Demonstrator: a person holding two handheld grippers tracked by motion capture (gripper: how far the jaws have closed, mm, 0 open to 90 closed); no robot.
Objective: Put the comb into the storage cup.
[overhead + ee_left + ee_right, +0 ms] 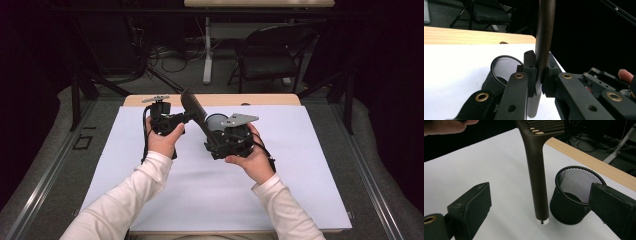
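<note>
The left gripper (539,82) clamps its blocky black jaws on a smooth, matte brown spatula (543,45), slotted at the head. Just beyond sits a round black wire-mesh cup (572,195). The right gripper (541,207) gapes wide, spatula handle between its jaws, untouched.

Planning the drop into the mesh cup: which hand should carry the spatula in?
Left, probably. The left gripper is already shut on the spatula handle, which hangs beside the mesh cup. The right gripper stands open, jaws either side of the handle without touching, so it would need to grasp first.
</note>
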